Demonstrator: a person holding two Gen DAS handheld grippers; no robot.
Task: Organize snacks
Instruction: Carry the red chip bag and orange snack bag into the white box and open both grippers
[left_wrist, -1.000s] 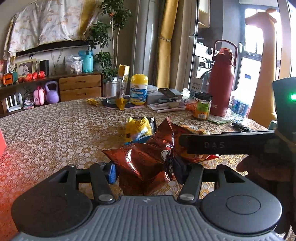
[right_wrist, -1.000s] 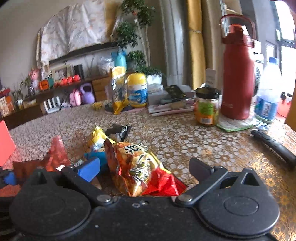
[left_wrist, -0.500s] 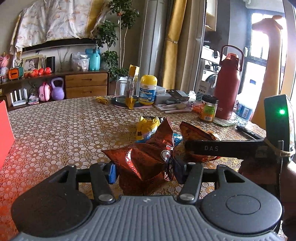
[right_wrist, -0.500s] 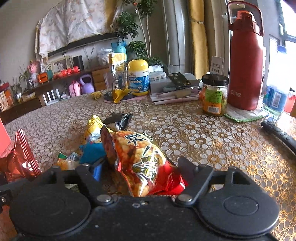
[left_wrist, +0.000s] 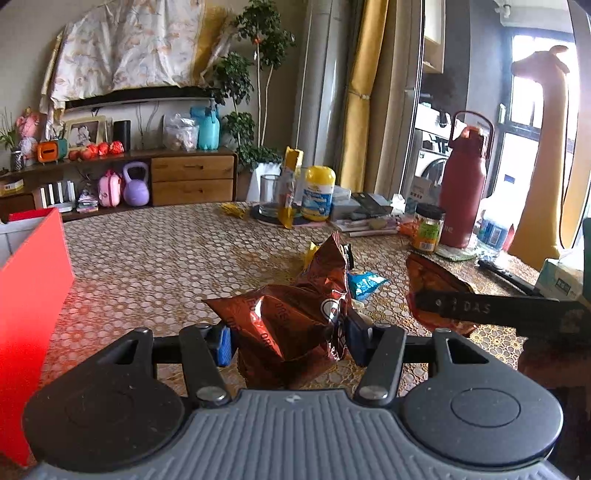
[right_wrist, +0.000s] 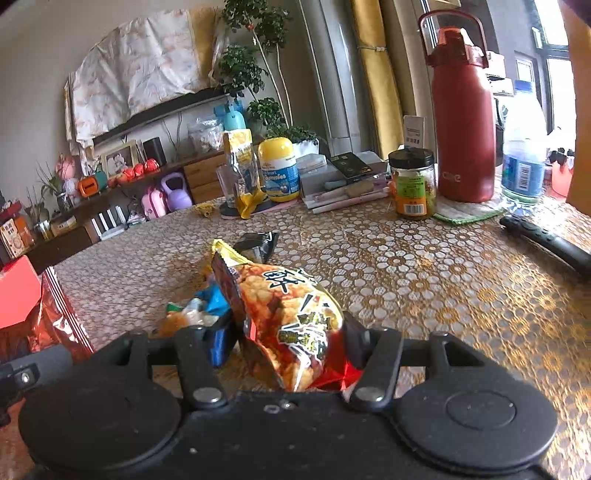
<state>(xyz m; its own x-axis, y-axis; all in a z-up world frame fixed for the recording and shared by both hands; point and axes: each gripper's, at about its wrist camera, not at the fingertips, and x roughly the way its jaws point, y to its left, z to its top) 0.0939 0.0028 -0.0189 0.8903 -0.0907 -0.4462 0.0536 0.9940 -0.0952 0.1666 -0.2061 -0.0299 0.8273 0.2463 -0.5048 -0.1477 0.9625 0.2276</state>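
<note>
My left gripper (left_wrist: 288, 338) is shut on a crumpled copper-brown snack bag (left_wrist: 291, 317), held just above the patterned table (left_wrist: 147, 258). A red box (left_wrist: 29, 295) stands close on its left. My right gripper (right_wrist: 288, 343) has a red-orange snack bag (right_wrist: 291, 314) between its pads; its jaws are closing and the pads press the bag's sides. Behind that bag lie a blue packet (right_wrist: 212, 299), a yellow packet (right_wrist: 225, 251) and a black packet (right_wrist: 258, 242). In the left wrist view the right gripper (left_wrist: 487, 308) is a black bar at the right.
Along the table's far side stand a glass (right_wrist: 227, 184), a yellow-capped gummies bottle (right_wrist: 279, 170), stacked books (right_wrist: 343, 173), a jar (right_wrist: 412, 184), a tall red bottle (right_wrist: 461, 122) and a water bottle (right_wrist: 524, 147). A black remote (right_wrist: 546, 243) lies at the right.
The right jaws have narrowed from wide open onto the red-orange bag. The left gripper has carried the brown bag left, and the red box has come into view.
</note>
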